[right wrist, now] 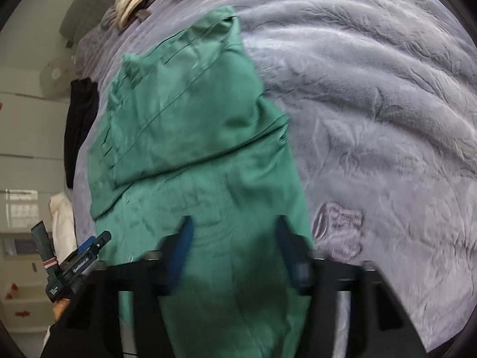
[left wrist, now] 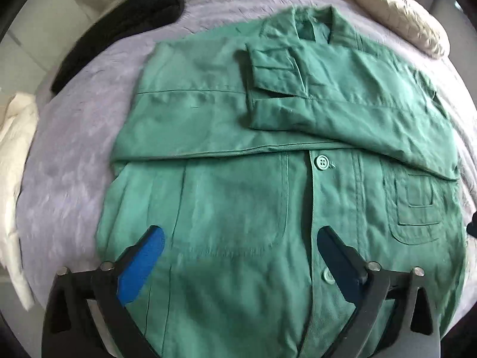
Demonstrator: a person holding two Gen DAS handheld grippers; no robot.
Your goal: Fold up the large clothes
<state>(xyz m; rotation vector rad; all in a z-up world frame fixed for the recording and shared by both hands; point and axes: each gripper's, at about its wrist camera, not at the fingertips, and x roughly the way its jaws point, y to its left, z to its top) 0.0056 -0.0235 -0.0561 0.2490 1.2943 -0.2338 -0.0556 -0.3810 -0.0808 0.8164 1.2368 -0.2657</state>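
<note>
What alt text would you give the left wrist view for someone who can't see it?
A green button-front jacket lies on a lavender bedspread, both sleeves folded across its chest. The left tongs hover open above its lower front, holding nothing. A black garment and cream bedding lie at the edges.

Green jacket (left wrist: 268, 179): matt woven cloth, lightly creased, its buttons (left wrist: 322, 161) smooth and plastic-looking. The lilac bedspread (right wrist: 372, 119) shows soft plush with an embossed, faintly shiny nap. The far-left black garment (left wrist: 125, 26) looks fuzzy, possibly fleece. The left gripper (left wrist: 240, 238) has matt black plastic arms, blue rubbery pads and bright metal pins.
</note>
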